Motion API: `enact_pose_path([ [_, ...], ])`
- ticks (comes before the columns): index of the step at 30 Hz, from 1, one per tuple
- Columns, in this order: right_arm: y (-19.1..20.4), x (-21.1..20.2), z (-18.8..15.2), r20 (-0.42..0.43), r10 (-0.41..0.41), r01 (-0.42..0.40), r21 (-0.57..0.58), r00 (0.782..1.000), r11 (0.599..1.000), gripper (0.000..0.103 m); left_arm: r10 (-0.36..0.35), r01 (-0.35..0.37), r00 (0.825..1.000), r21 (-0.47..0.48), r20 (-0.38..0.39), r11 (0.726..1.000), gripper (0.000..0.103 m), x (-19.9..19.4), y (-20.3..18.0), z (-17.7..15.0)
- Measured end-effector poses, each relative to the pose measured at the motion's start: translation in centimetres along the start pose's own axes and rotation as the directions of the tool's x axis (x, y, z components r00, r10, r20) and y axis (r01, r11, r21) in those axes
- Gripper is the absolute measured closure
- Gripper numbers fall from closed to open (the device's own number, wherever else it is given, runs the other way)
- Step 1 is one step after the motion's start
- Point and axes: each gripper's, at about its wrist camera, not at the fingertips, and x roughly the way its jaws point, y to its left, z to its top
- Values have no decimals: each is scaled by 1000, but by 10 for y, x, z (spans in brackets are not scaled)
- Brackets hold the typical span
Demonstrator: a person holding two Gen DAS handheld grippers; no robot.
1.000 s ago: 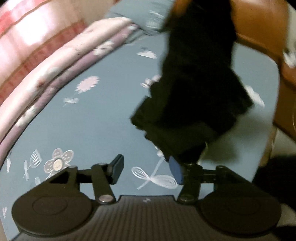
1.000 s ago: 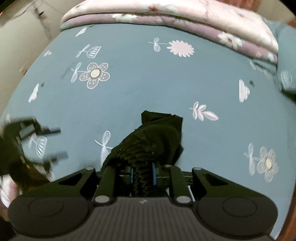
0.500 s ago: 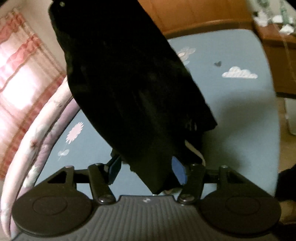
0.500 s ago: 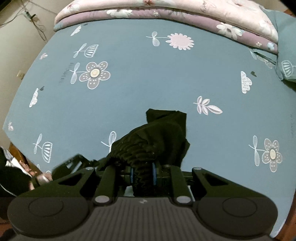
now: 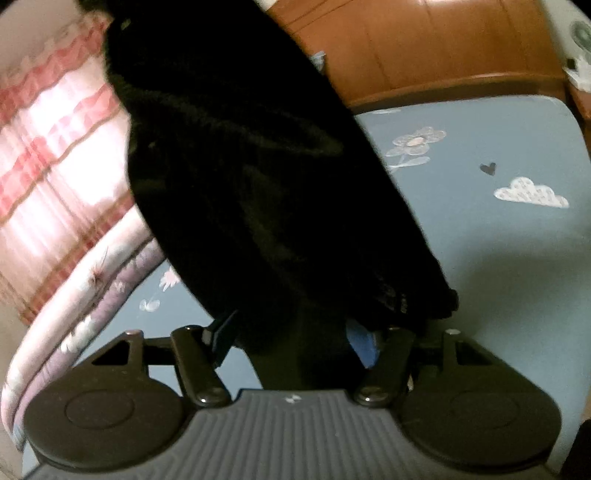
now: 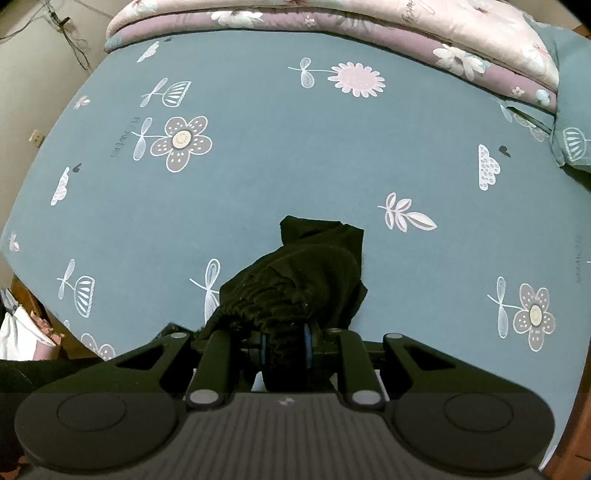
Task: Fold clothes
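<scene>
Right gripper [image 6: 283, 350] clenched on bunched black garment [image 6: 303, 273], pointing steeply down, cloth hanging above blue bed [image 6: 295, 147]. Left gripper [image 5: 291, 339] jaws opening, spread wide; garment [image 5: 258, 166] lower end drapes between them, pads not pressing it. Folded quilt [image 6: 369, 26] along bed's far edge.

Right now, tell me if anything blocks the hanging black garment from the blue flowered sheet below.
Nothing visible does. The black fleecy garment, clamped in the right gripper, hangs over a bare stretch of the blue flowered bed sheet. The folded pink quilt lies at the far edge.
</scene>
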Motion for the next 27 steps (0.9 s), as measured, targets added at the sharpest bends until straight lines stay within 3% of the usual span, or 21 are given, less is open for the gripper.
enact_pose_path([
  [7,-10,-3,6,22,22,-22,31,1000,999,82,44,-44,999,-29,24,999,33,-3,-20,14],
  [11,-11,-1,1,18,26,-27,33,999,999,82,187,-186,982,-73,2,980,33,9,-7,22],
  [13,-12,0,-3,14,28,-29,31,1000,999,82,204,-204,979,-96,-17,974,33,15,7,21],
  [14,-13,0,-5,12,27,-27,30,1000,999,82,195,-197,980,-104,-27,975,36,17,14,21],
  [16,-15,1,-9,10,27,-28,33,1000,999,82,175,-179,983,-119,-47,977,52,22,28,19],
  [18,-18,3,-13,8,29,-29,35,1000,999,82,136,-146,988,-140,-76,979,87,26,41,22],
  [21,-21,12,-20,-11,16,-15,35,1000,999,82,87,-100,993,-173,-82,980,98,24,62,25],
  [27,-30,31,-42,-37,50,-49,45,998,998,82,-40,29,997,-146,-72,989,100,-1,109,28],
])
